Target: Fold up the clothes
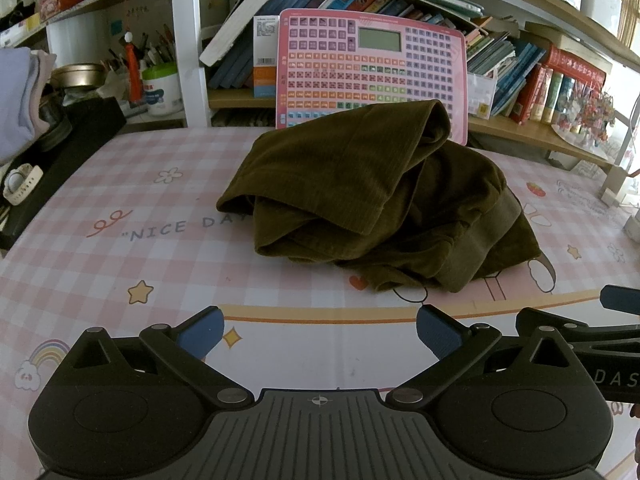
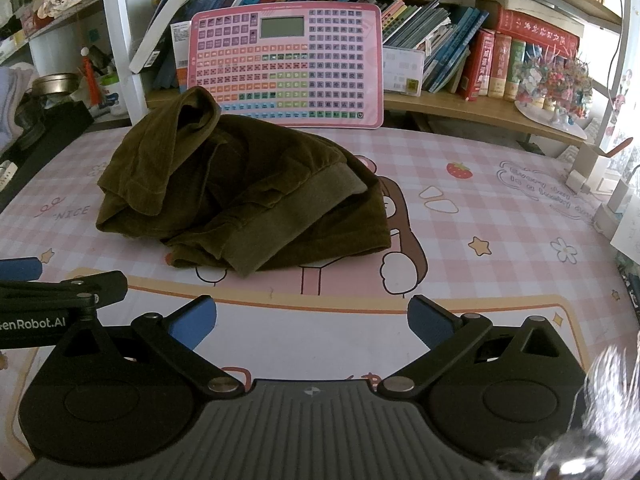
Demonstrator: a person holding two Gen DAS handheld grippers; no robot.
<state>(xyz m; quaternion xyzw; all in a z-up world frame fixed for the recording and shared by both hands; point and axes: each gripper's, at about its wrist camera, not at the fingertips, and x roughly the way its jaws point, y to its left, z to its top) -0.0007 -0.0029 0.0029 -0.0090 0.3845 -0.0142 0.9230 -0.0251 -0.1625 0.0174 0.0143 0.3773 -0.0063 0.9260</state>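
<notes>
An olive-green corduroy garment (image 1: 372, 200) lies crumpled in a heap on the pink checked table mat (image 1: 120, 248). It also shows in the right wrist view (image 2: 240, 192), left of centre, with a grey-green lining band showing. My left gripper (image 1: 320, 334) is open and empty, hovering over the mat a short way in front of the garment. My right gripper (image 2: 312, 320) is open and empty, also in front of the garment and beside the left gripper. Each gripper shows at the edge of the other's view.
A pink learning tablet (image 1: 372, 72) leans against the bookshelf (image 1: 540, 128) behind the garment. A black box (image 1: 64, 148) with a white watch and folded pale clothes (image 1: 20, 100) stand at the left. A flower ornament (image 2: 556, 84) sits at the right.
</notes>
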